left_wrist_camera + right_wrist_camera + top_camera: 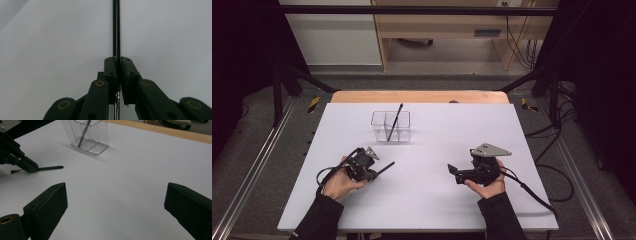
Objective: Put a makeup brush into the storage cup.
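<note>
Left gripper (pixel 373 172) is clamping tight on a thin black pen (pixel 116 30), jaws closed on its shaft; the pen (pixel 385 169) is lying low on the white table (pixel 437 200), tip pointing toward 2 o'clock in the high view. Right gripper (pixel 453 170) is resting at about 3 o'clock from the left one, well apart, jaws standing wide with nothing between. Clear organizer (pixel 391 126) is sitting at 12 o'clock from the left gripper, holding a second pen (pixel 395 121) leaning tilted inside.

Slim black pen (pixel 116 30) lying near-flat on white table, one end clamped
</note>
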{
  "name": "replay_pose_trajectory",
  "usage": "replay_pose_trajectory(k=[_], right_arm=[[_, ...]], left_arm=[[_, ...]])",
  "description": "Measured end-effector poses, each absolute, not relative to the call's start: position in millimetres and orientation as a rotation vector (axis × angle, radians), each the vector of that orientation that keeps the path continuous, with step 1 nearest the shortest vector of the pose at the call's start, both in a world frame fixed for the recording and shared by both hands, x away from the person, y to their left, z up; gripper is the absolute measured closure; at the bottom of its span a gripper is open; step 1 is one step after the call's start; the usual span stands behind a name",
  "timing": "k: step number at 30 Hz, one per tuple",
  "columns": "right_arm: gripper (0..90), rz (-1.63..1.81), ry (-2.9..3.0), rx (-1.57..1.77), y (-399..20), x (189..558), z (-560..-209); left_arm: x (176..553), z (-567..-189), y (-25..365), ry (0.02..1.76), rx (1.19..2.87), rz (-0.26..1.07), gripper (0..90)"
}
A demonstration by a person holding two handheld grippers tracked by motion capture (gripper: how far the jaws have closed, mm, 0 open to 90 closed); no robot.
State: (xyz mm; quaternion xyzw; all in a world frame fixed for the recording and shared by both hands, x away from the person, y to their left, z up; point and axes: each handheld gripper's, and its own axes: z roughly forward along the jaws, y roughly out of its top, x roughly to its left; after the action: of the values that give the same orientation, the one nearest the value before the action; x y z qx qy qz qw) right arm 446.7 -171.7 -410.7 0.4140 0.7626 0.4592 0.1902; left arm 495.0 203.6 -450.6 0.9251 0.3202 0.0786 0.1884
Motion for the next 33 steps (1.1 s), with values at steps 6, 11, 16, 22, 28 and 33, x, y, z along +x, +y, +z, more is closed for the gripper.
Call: replay_pose_trajectory(k=[6, 11, 16, 22, 28, 33], right_arm=[[5.5, 1.289, 2.147, 1.16, -172, 447, -411], [5.5, 1.291, 2.148, 1.161, -172, 446, -411], [5.5, 1.291, 2.149, 1.155, -172, 446, -410], [5.6, 1.289, 2.154, 1.155, -172, 446, -411], [5.8, 1.289, 2.159, 1.151, -172, 446, -410], [6.3, 1.29, 2.17, 1.128, -170, 445, -409]], left_arm=[[493, -448, 203, 0.873, 2.597, 0.249, 83.4], [488, -437, 202, 0.839, 2.559, 0.267, 83.4], [482, -427, 199, 0.796, 2.519, 0.264, 83.4], [475, -421, 193, 0.749, 2.499, 0.254, 83.4], [470, -417, 187, 0.7, 2.497, 0.249, 83.4], [466, -413, 181, 0.662, 2.474, 0.231, 83.4]])
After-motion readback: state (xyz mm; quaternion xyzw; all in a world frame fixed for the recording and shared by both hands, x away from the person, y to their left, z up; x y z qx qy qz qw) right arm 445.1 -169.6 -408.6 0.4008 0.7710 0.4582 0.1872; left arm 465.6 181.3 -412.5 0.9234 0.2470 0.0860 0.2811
